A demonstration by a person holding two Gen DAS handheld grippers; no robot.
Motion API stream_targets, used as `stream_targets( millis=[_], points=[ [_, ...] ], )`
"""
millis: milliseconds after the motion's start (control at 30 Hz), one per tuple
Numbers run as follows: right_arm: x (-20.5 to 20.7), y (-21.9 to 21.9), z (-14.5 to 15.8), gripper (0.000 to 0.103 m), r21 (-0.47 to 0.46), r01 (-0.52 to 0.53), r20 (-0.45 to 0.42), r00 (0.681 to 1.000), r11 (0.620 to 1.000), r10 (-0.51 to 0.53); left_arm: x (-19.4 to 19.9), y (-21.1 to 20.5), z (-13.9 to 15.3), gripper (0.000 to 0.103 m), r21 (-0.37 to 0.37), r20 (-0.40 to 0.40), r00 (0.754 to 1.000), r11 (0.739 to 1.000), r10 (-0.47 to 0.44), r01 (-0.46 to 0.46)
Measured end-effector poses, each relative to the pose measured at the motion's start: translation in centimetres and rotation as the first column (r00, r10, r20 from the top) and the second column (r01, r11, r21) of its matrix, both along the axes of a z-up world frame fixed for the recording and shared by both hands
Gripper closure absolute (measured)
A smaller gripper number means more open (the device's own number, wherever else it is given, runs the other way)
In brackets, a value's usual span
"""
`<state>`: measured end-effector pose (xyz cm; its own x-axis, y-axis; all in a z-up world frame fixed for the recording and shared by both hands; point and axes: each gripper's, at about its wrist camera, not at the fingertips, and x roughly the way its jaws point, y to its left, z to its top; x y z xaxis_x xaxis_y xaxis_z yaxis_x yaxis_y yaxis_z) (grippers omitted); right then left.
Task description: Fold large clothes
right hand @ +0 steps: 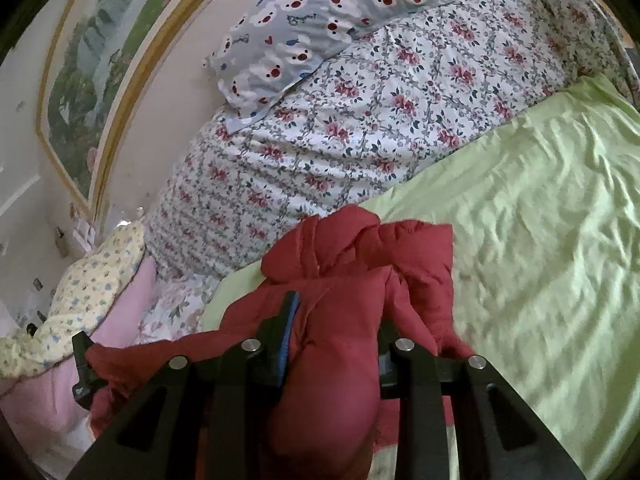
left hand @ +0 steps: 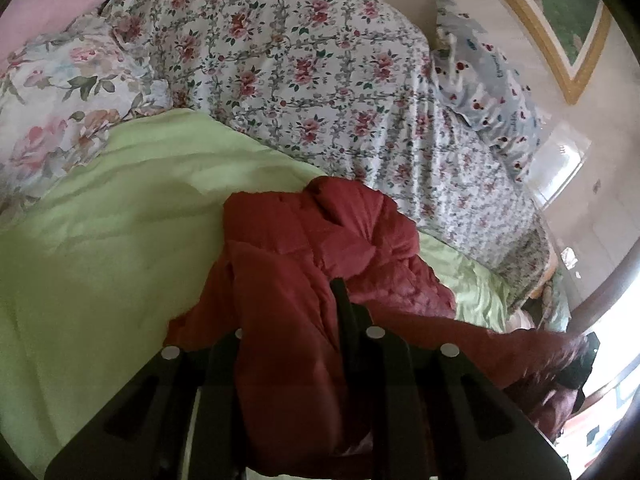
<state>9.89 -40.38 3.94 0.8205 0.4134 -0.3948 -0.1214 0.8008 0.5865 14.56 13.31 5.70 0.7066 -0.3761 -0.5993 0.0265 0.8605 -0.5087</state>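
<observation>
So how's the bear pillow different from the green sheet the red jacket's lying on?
The bear pillow is grey-blue with a print of white bears and red dots; the green sheet is plain pale green. The pillow is plump and propped on the rose-print quilt by the wall, while the sheet lies spread flat under the red jacket. Both are soft bedding on the same bed.

My left gripper (left hand: 296, 312) and my right gripper (right hand: 336, 328) each have a bunch of the jacket (left hand: 320, 240) between the fingers. The jacket lies on the sheet (left hand: 100, 220), which spreads over the near part of the bed. Behind the sheet a quilt (left hand: 280, 60) is heaped against the wall. A pillow (right hand: 320, 28) rests on the quilt's top, just below the framed picture (right hand: 92, 76) on the wall. In the right wrist view, more bedding (right hand: 80, 288) lies left of the quilt.
</observation>
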Motion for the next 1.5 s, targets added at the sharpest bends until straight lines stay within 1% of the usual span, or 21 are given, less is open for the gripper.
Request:
stream_targets(
  millis=[133,200,333,467,600,667,767,867,900,967,1067,1167,1200,1267,1333,1400,1433,1500],
  points=[
    [2.8,-0.2,-0.4,0.074,0.014,0.021,-0.016,1.000,1.000,-0.021,2.7,-0.3,-0.9,0.083,0.012,-0.016,1.000,1.000,0.018,-0.018],
    [4.9,-0.3,-0.7,0.073,0.009,0.043,-0.030,0.999,0.999,-0.043,4.2,-0.6,-1.4,0.083,0.023,-0.030,0.999,0.999,0.028,-0.027],
    [8.4,-0.6,-1.6,0.071,-0.008,0.086,-0.068,0.994,0.996,-0.086,7.9,-1.5,-2.8,0.083,0.066,-0.066,0.996,0.996,0.058,-0.053],
    [11.5,-1.4,-3.7,0.071,-0.007,0.134,-0.125,0.983,0.991,-0.134,11.2,-2.1,-5.2,0.082,0.073,-0.109,0.991,0.995,0.076,-0.068],
    [12.9,-1.9,-5.9,0.071,-0.003,0.151,-0.142,0.978,0.989,-0.150,13.6,-2.6,-6.8,0.081,0.071,-0.130,0.989,0.996,0.071,-0.062],
    [13.2,-2.0,-6.5,0.070,-0.007,0.153,-0.137,0.979,0.988,-0.152,14.5,-2.9,-7.2,0.081,0.083,-0.130,0.989,0.995,0.071,-0.060],
    [14.0,-1.7,-7.0,0.069,-0.064,0.153,-0.118,0.980,0.986,-0.160,16.0,-3.5,-7.6,0.081,0.115,-0.136,0.988,0.991,0.076,-0.061],
    [15.1,-1.3,-7.1,0.067,-0.081,0.156,-0.120,0.979,0.984,-0.165,17.1,-3.9,-8.2,0.081,0.137,-0.143,0.985,0.988,0.093,-0.073],
    [15.3,-1.3,-7.0,0.066,-0.089,0.155,-0.116,0.979,0.984,-0.165,17.2,-4.0,-8.3,0.081,0.139,-0.144,0.985,0.987,0.098,-0.077],
    [15.8,-1.1,-7.1,0.066,-0.133,0.150,-0.105,0.981,0.980,-0.164,17.2,-4.1,-8.1,0.081,0.143,-0.143,0.985,0.986,0.101,-0.081],
    [16.2,-1.3,-7.8,0.066,-0.138,0.153,-0.116,0.979,0.979,-0.169,16.6,-4.2,-7.5,0.080,0.152,-0.130,0.987,0.986,0.092,-0.072],
    [16.2,-1.2,-8.0,0.065,-0.147,0.161,-0.115,0.977,0.976,-0.178,15.8,-3.8,-6.5,0.075,0.139,-0.128,0.989,0.988,0.080,-0.062],
    [16.1,-1.1,-7.9,0.064,-0.155,0.164,-0.111,0.977,0.974,-0.182,15.6,-3.5,-6.3,0.072,0.131,-0.129,0.988,0.989,0.080,-0.063],
    [16.1,-1.0,-7.7,0.062,-0.170,0.170,-0.110,0.976,0.971,-0.190,14.0,-2.7,-5.3,0.062,0.111,-0.120,0.989,0.991,0.082,-0.069],
    [16.1,-0.9,-7.7,0.056,-0.188,0.179,-0.107,0.974,0.966,-0.202,12.2,-2.1,-4.4,0.041,0.105,-0.094,0.992,0.992,0.084,-0.074],
    [16.2,-1.0,-7.9,0.052,-0.198,0.195,-0.107,0.970,0.961,-0.219,10.1,-1.7,-3.5,0.029,0.119,-0.060,0.994,0.990,0.089,-0.082],
    [16.2,-1.1,-7.9,0.050,-0.195,0.196,-0.108,0.969,0.961,-0.220,8.7,-1.6,-2.9,0.029,0.123,-0.035,0.996,0.989,0.086,-0.081],
    [16.3,-1.3,-8.1,0.050,-0.188,0.198,-0.111,0.969,0.962,-0.221,7.0,-1.9,-2.4,0.029,0.105,-0.017,0.998,0.993,0.056,-0.053]
  ],
)
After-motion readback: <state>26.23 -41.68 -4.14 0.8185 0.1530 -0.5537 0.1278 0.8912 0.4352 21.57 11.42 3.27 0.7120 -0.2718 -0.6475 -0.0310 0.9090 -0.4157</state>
